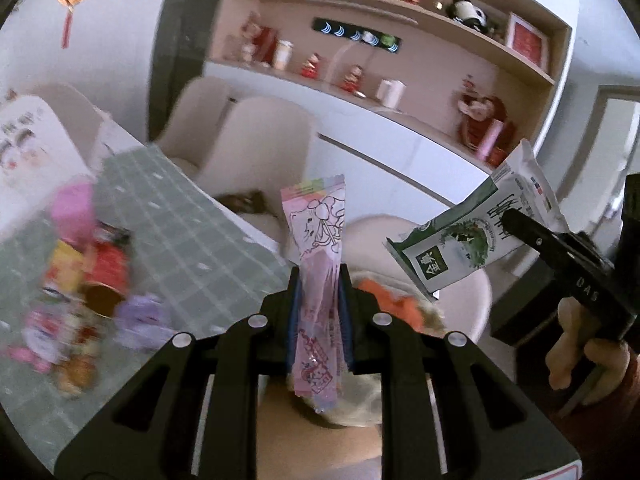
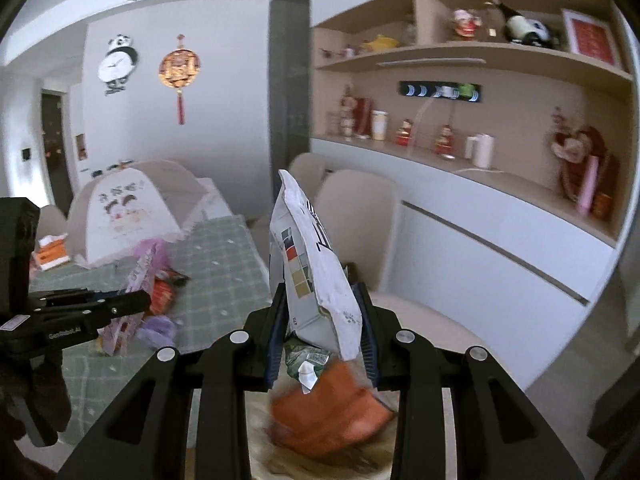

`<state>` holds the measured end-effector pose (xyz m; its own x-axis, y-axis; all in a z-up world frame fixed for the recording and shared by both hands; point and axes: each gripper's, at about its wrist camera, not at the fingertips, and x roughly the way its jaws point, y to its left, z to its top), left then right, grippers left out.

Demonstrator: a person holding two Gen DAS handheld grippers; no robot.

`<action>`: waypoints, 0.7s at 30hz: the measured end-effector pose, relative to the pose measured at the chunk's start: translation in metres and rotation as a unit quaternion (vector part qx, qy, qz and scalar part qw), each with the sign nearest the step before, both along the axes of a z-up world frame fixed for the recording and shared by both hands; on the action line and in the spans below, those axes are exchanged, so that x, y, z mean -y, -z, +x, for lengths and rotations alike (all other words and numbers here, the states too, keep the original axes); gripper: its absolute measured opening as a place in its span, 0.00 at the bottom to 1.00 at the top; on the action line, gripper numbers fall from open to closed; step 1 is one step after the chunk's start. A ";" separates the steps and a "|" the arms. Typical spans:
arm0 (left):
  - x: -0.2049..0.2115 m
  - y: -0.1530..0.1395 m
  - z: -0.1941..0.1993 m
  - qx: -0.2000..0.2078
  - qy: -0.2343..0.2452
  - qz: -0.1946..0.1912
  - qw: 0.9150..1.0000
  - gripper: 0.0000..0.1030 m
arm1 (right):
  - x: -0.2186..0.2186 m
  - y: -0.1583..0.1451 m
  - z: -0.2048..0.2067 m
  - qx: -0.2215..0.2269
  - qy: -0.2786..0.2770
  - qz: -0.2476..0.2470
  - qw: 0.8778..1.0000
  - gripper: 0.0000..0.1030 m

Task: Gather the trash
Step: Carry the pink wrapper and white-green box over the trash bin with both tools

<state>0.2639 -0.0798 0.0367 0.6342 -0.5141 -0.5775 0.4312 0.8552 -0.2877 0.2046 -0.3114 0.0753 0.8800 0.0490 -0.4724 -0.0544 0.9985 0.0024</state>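
**Two wrappers heading for the bin**

Both are travelling off the counter (image 1: 192,216). The right tool (image 2: 320,320) is grasping a white-and-green snack bag (image 2: 308,264); the left tool (image 1: 320,300) is clenching a pink candy wrapper (image 1: 320,240). Next, probably, release over the trash below.

Far back, a long wooden shelf (image 2: 472,60) full of little red dolls (image 2: 444,140), a white jug (image 2: 480,151) and a dark bottle (image 2: 520,26). On the far left wall, a panda clock (image 2: 118,64) beside a round red-and-gold charm (image 2: 179,69). On the left, a green checked tablecloth (image 2: 216,264), with a white food tent (image 2: 120,216) at its far end. Pale chairs (image 2: 356,216) just beside the table. White cupboards (image 2: 500,248) low on the right.
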 end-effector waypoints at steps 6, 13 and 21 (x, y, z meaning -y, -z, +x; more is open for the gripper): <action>0.055 0.033 0.010 -0.045 0.040 -0.030 0.998 0.15 | 0.047 0.012 -0.024 -0.009 0.043 0.003 0.999 0.31; 0.107 0.054 0.016 -0.058 0.078 -0.044 0.994 0.15 | 0.080 0.025 -0.032 -0.022 0.065 0.013 0.998 0.31; 0.127 0.073 0.029 -0.083 0.107 -0.045 0.990 0.42 | 0.091 0.035 -0.027 -0.028 0.069 0.029 0.997 0.31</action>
<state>0.2930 -0.2064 -0.0365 0.4056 -0.6805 -0.6102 0.5396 0.7171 -0.4411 0.1777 -0.4028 0.0405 0.8527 -0.0423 -0.5207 0.0858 0.9945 0.0599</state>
